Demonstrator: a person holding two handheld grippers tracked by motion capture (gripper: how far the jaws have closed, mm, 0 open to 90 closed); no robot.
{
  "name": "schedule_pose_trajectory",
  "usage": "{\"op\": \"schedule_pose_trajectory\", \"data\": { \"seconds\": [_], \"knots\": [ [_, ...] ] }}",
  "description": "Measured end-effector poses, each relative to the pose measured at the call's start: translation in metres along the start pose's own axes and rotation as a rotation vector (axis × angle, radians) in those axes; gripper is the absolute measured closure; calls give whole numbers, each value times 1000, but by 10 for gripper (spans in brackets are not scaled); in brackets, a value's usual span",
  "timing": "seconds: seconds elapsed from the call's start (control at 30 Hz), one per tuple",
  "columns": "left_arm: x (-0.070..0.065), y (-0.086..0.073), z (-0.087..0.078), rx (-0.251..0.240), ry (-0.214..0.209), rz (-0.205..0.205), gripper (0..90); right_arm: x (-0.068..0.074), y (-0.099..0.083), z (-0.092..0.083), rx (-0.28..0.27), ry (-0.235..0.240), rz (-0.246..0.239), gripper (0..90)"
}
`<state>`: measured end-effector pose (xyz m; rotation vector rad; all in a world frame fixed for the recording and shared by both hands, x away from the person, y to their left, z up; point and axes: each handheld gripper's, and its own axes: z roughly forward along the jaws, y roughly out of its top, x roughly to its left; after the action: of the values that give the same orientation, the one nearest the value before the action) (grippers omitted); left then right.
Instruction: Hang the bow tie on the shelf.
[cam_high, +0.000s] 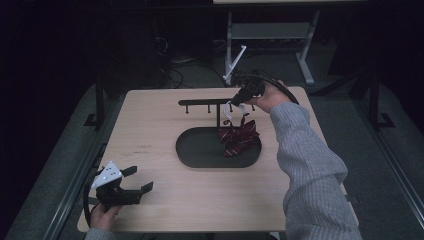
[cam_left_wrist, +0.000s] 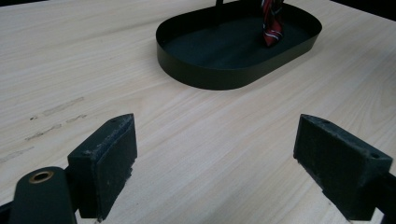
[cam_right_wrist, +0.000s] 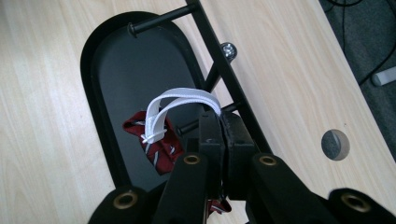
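The right claw (cam_right_wrist: 219, 122) is clamped on the white strap (cam_right_wrist: 180, 100) of a red striped bow (cam_high: 239, 136) hanging over the black tray (cam_high: 200, 157). The left claw (cam_left_wrist: 215, 163) stands apart near the desk's (cam_high: 165, 200) front-left edge, bare wood around it.

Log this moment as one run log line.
right gripper: shut on white strap | red bow tie: hanging over black tray | left gripper: open, idle

- One table (cam_high: 165, 195)
- One black oval tray (cam_high: 195, 150) — with one rack (cam_high: 202, 103) rising from it
- One red striped bow (cam_high: 237, 137) — one white strap (cam_right_wrist: 180, 99)
- Two grippers: left (cam_high: 134, 181), right (cam_high: 239, 100)
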<state>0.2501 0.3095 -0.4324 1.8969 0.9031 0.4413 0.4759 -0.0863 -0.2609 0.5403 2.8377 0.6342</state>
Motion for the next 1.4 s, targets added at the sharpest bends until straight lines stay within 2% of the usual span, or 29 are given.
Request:
{"op": "schedule_pose_trajectory", "data": {
  "seconds": [0.47,0.87,1.13,1.4],
  "knots": [
    [0,0,-1,-2,1,2,131,-2,-1,2,12,-21,17,854],
    [0,1,-1,-4,1,3,131,-1,-3,3,25,-8,17,829],
    [-1,1,0,-8,-1,-4,131,-1,-15,5,14,4,40,801],
    [-1,1,0,-4,1,0,131,0,-22,1,-3,16,40,756]
  ]
}}
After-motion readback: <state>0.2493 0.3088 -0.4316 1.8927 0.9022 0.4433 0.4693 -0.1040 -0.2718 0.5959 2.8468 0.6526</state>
